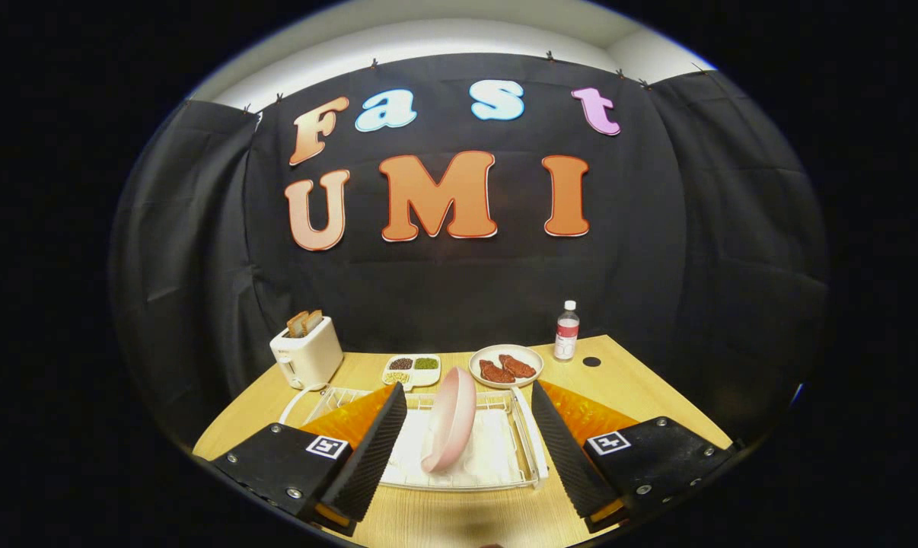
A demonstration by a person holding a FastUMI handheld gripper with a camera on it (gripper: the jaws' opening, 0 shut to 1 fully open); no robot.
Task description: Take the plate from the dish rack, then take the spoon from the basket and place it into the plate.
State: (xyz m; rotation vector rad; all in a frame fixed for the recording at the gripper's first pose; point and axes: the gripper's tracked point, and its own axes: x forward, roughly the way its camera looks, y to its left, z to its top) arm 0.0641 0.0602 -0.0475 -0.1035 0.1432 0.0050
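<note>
The pale wooden table (634,388) stands before black cloth walls, bearing a cream toaster (307,352). A pink plate (451,418) stands on edge in the white wire dish rack (531,441), between the spread-apart fingers of the gripper (465,441), which holds nothing.

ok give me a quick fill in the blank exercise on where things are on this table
1. The pink plate stands on edge in the white ____, between the open gripper fingers.
2. Slices of bread stick out of the ____ at the table's far corner.
3. Beyond the rack, a round plate of meat sits beside a white three-part ____ of beans.
4. A small ____ with a white cap stands next to the meat plate.

Missing words: dish rack; toaster; dish; bottle
</note>
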